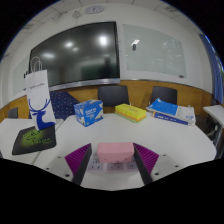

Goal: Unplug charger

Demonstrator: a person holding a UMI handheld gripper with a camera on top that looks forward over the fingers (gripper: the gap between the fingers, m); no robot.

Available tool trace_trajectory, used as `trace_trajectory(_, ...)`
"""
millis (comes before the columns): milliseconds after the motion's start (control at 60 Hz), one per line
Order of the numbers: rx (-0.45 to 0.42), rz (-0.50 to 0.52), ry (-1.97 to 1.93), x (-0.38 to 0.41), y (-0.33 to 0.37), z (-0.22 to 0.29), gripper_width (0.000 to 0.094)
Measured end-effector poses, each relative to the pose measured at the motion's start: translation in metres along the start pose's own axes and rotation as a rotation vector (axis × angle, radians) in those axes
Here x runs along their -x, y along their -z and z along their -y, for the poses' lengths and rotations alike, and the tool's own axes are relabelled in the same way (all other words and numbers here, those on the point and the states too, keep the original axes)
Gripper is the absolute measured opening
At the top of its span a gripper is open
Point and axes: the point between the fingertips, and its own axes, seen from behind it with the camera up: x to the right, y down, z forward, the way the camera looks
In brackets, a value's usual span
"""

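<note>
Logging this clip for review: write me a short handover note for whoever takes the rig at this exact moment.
Tool: open, holding nothing; a pink box sits between its fingers on the white table.
Beyond them: blue box, yellow box, white bag with a deer print, dark mat.
Charger: cannot be made out in this view, nor any socket.
Done: nothing visible.
Left: find the charger, grip, unplug.

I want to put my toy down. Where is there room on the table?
The white table is bare between the pink box, which sits between the open fingers of the gripper, and the yellow box beyond. It is crowded further back: a white bag, a blue box and a flat blue box.
</note>
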Motion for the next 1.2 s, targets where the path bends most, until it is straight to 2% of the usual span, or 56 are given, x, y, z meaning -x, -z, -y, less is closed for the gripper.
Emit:
trace_trajectory(33, -0.004, -0.005, -0.01, -0.001, -0.003, 0.001, 0.0671)
trace_trajectory(50, -0.017, -0.041, -0.002, -0.01, -0.004, 0.004, 0.0569)
trace_trajectory(200, 0.009, -0.048, -0.019, -0.009, -0.007, 0.005, 0.0375)
trace_trajectory(267, -0.021, -0.043, -0.031, -0.01, -0.001, 0.018, 0.0376)
trace_trajectory(367, -0.09, -0.044, -0.04, -0.018, 0.015, 0.076, 0.0372)
trace_trajectory(433, -0.086, -0.058, -0.044, -0.042, 0.026, 0.105, 0.0373)
trace_trajectory(550, -0.046, -0.158, -0.022, -0.12, 0.035, 0.123, 0.0384)
trace_trajectory(700, 0.123, -0.214, -0.003, -0.206, 0.026, 0.072, 0.0394)
trace_trajectory(833, 0.248, -0.208, 0.022, -0.237, 0.005, 0.015, 0.0452)
trace_trajectory(1017, 0.358, -0.179, 0.025, -0.247, -0.017, -0.027, 0.0597)
trace_trajectory(1100, 0.382, -0.181, 0.038, -0.25, -0.013, -0.029, 0.0886)
trace_trajectory(1133, 0.384, -0.18, 0.032, -0.248, -0.007, -0.025, 0.0827)
trace_trajectory(1200, 0.375, -0.162, 0.025, -0.24, 0.018, -0.008, 0.0867)
